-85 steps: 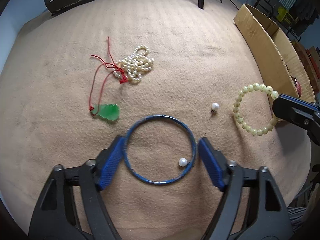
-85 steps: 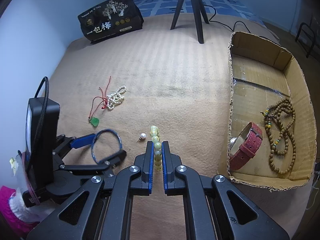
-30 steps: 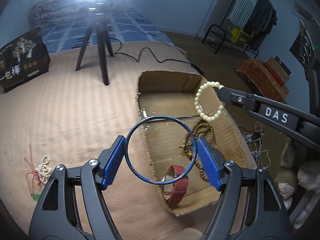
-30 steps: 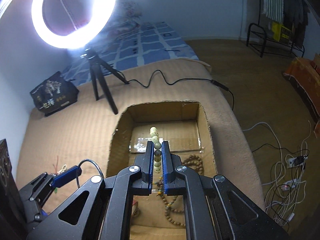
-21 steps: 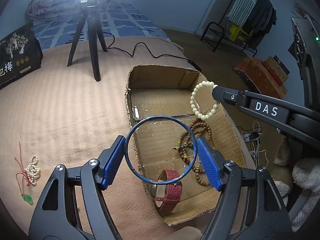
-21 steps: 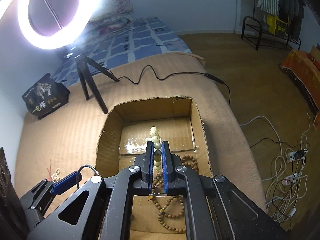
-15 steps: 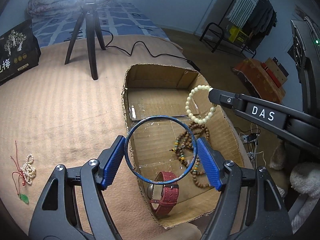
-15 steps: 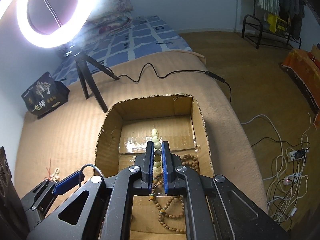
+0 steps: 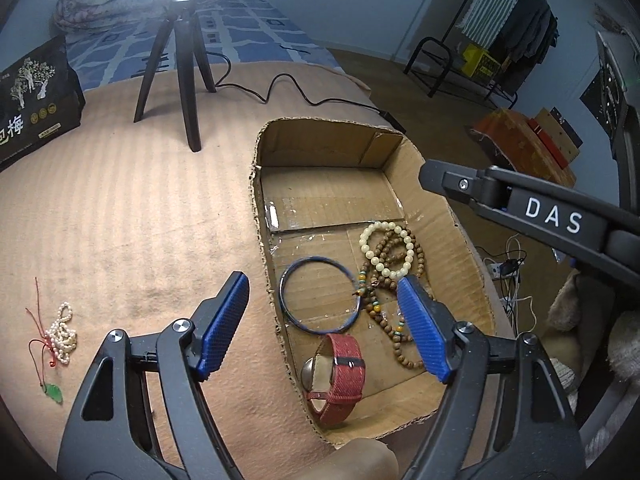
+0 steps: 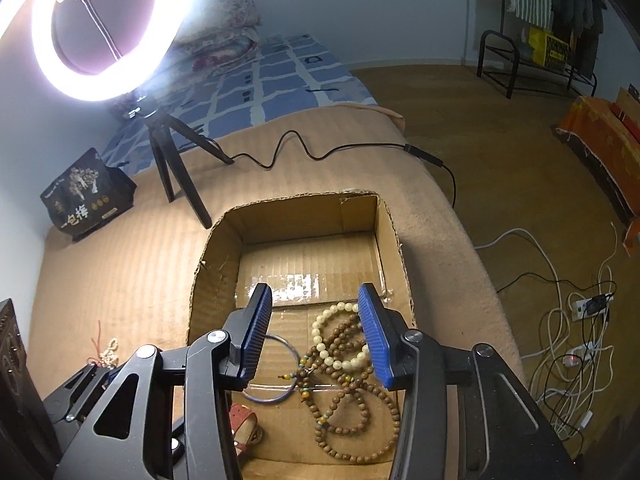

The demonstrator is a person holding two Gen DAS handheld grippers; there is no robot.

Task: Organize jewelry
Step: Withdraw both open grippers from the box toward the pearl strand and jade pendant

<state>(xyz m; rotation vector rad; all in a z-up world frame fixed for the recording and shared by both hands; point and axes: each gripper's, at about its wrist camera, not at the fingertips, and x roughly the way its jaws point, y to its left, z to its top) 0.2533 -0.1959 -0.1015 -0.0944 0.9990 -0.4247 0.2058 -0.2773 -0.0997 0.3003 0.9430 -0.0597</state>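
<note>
My left gripper [image 9: 322, 280] hovers over the near left of the cardboard box [image 9: 256, 208]; its jaws are opening with nothing between the pads. Below it the blue bangle [image 9: 316, 258] lies flat on the box floor. My right gripper [image 10: 314, 290] hangs above the box, jaws opening and empty. The cream bead bracelet [image 10: 318, 326] rests on the brown bead necklace [image 10: 340, 338]. A red-strapped watch [image 9: 344, 376] lies at the box's near end. On the blanket to the left lie a pearl strand with red cord [image 9: 62, 332] and a green pendant [image 9: 54, 394].
A black tripod [image 9: 180, 60] with a lit ring light [image 10: 100, 28] stands behind the box, its cable [image 9: 288, 88] trailing right. A black printed packet [image 9: 32, 100] sits at far left. The tan blanket [image 9: 120, 220] drops off right of the box to a floor with cables [image 10: 568, 340].
Both grippers let go: the blue bangle left the left jaws and the cream bracelet left the right jaws, and both now lie on the box floor. Both pairs of jaws stand wider.
</note>
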